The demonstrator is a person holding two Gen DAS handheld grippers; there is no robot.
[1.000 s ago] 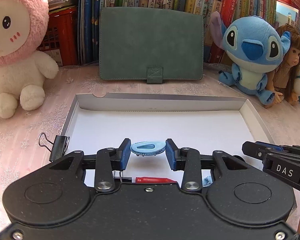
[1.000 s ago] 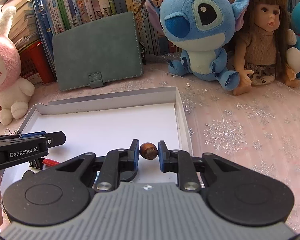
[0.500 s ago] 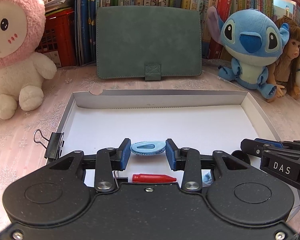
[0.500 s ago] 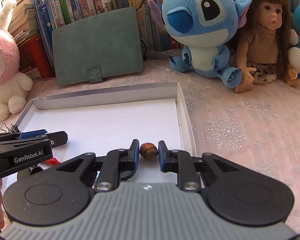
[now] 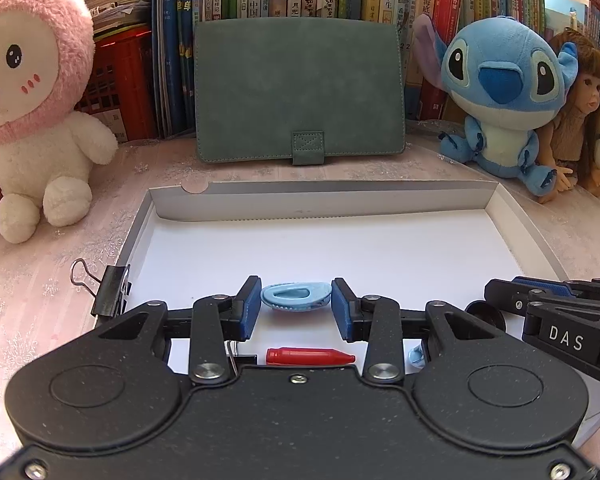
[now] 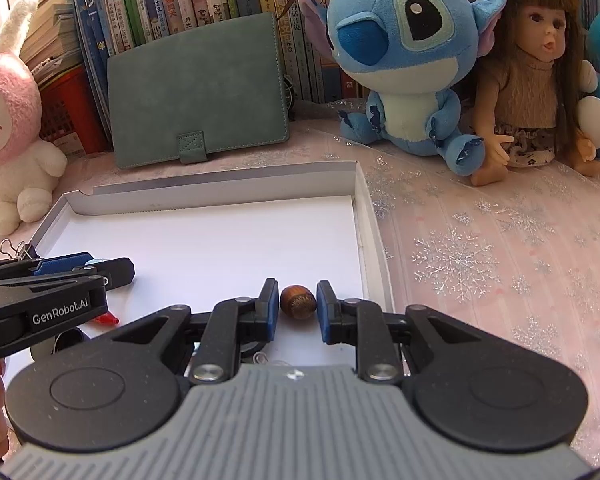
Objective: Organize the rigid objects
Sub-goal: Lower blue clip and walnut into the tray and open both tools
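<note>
My left gripper point(image 5: 296, 307) is shut on a light blue plastic clip point(image 5: 296, 297) and holds it over the near part of a shallow white box point(image 5: 340, 200). My right gripper point(image 6: 298, 307) is shut on a small brown acorn-like nut point(image 6: 298, 302) over the box's near right corner point(image 6: 364, 248). A red crayon-shaped piece point(image 5: 310, 357) lies in the box under the left gripper. The right gripper's fingers point(image 5: 540, 294) show at the right of the left wrist view; the left gripper point(image 6: 80, 268) shows at the left of the right wrist view.
A black binder clip point(image 5: 110, 294) sits on the box's left rim. A green notebook point(image 5: 298, 88) leans on the books behind. A pink bunny plush point(image 5: 32, 112), a blue Stitch plush point(image 5: 504, 96) and a doll point(image 6: 532, 80) stand around the box on the pink cloth.
Both grippers have drawn back slightly toward the near side of the box while holding their objects. The red piece shows more fully under the left gripper.
</note>
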